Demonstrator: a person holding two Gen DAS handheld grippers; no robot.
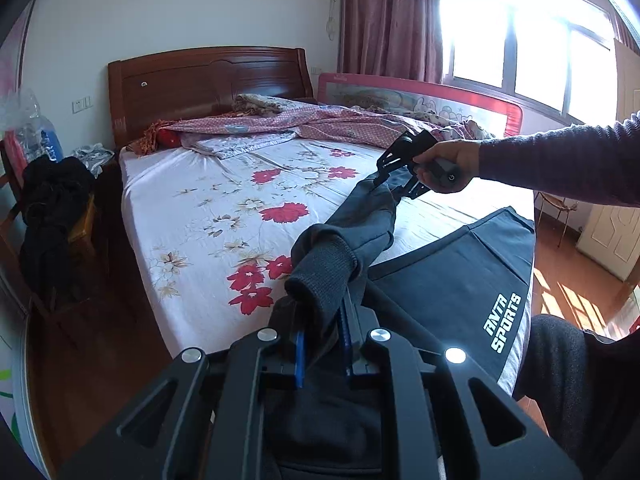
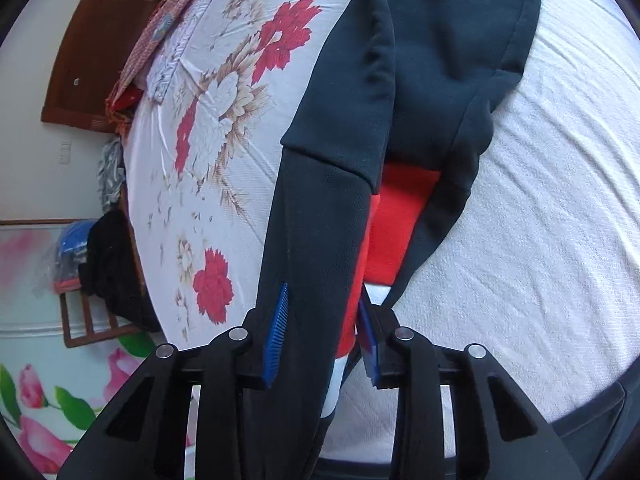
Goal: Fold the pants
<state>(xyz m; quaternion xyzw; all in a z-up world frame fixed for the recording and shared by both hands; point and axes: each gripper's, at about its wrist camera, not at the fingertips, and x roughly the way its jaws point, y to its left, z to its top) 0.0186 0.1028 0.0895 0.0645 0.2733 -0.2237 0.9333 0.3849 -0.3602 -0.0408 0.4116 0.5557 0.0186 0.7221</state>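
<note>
The dark pants [image 1: 352,220] hang stretched between the two grippers, above the bed [image 1: 192,208], and they run from the lower middle of the left wrist view up to the right of its centre. In that view the left gripper [image 1: 323,344] sits at the bottom of the frame, and its jaws stand narrow and clamp a ribbed cuff of the pants between the blue pads [image 1: 345,332]. The right gripper [image 1: 394,184] shows at the right of the centre, held by a hand [image 1: 448,164] that comes out of a dark sleeve [image 1: 560,164]. Its jaws pinch the far end of the pants. In the right wrist view the right gripper [image 2: 320,328] is at the bottom, and its jaws are closed on a dark fold of the pants [image 2: 320,220] together with a red and white part [image 2: 396,232] of the fabric. The bed carries a white sheet with red flowers [image 1: 284,212]. At the lower right of the left wrist view a dark cloth with the white print "ANTA SPORTS" [image 1: 506,322] lies on the corner of the bed. A pink quilt [image 1: 320,122] is bunched near the wooden headboard [image 1: 208,80] in the upper middle, and bright light comes through the window [image 1: 520,40] at the upper right.
</note>
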